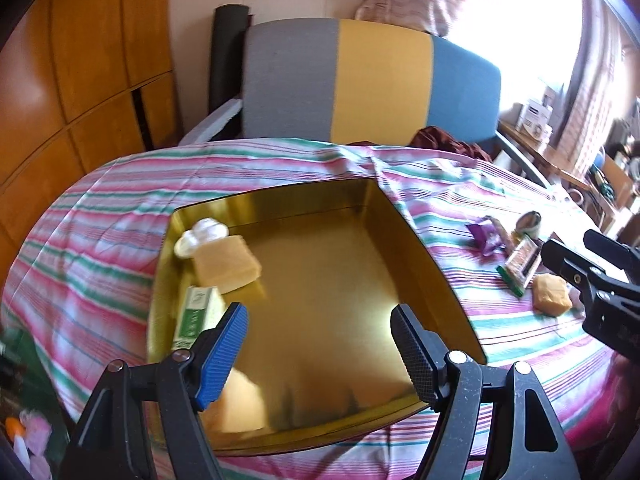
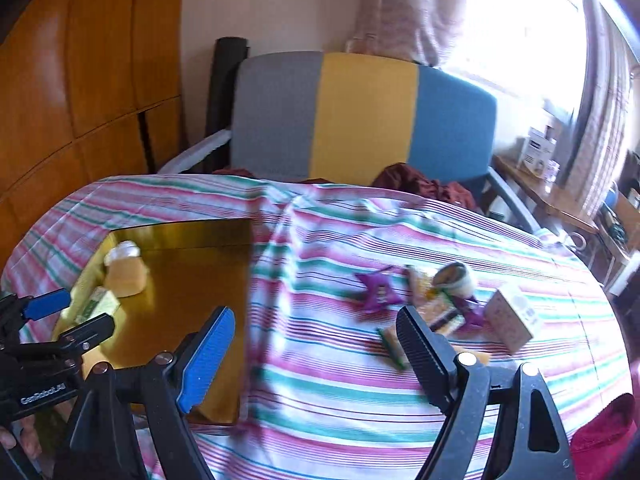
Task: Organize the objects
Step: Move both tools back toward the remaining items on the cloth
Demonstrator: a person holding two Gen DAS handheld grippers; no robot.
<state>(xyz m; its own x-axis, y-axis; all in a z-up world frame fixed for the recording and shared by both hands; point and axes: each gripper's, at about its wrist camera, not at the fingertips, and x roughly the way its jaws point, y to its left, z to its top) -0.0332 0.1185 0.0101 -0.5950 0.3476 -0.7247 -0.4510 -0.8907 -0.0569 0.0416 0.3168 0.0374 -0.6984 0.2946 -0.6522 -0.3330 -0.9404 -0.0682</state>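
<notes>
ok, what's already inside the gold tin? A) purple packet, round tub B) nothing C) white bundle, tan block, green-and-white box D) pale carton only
C: the gold tin holds a white bundle, a tan block and a green-and-white box; the purple packet lies outside on the striped cloth.

Blown-out window (image 1: 532, 20) glare, motion blur

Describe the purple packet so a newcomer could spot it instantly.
Start at the gold tin on the striped tablecloth, then look right to the cluster of loose items. The purple packet lies at that cluster's left edge, nearest the tin: crinkled, and a darker purple than anything beside it.
</notes>
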